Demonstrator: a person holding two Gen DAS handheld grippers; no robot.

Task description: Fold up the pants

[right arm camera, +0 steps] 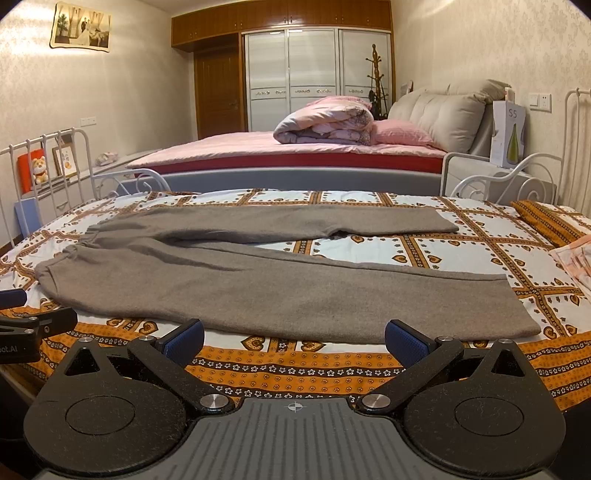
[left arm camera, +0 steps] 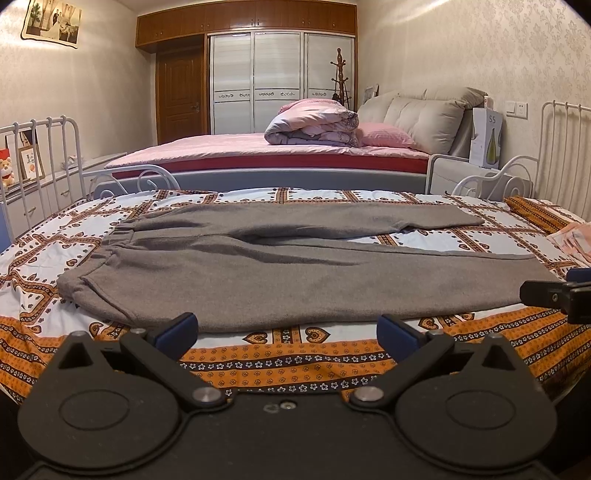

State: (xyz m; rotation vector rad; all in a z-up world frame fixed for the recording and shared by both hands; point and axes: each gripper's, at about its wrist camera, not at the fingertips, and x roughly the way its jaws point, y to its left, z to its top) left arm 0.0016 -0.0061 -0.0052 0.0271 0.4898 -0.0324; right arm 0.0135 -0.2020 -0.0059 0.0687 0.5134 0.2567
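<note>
Patterned orange-white bedsheet (left arm camera: 110, 236) covers near bed, white metal bed rails (left arm camera: 40, 158) at its left and right ends. Orange pillow (right arm camera: 546, 218) at bed's far right corner. Behind: pink bed (left arm camera: 258, 147) with rolled quilt (left arm camera: 314, 123), pink pillow (left arm camera: 388, 137), beige headboard (left arm camera: 424, 118). White wardrobe (right arm camera: 317, 74), wooden door (left arm camera: 179, 96), coat stand (right arm camera: 376, 77), wall photo (left arm camera: 51, 22), white box (right arm camera: 509, 133).

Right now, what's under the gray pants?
The pants lie flat on a bedsheet with orange borders and heart prints. Whatever the cloth covers is hidden. Both grippers, left and right, hover open, touching nothing.
</note>
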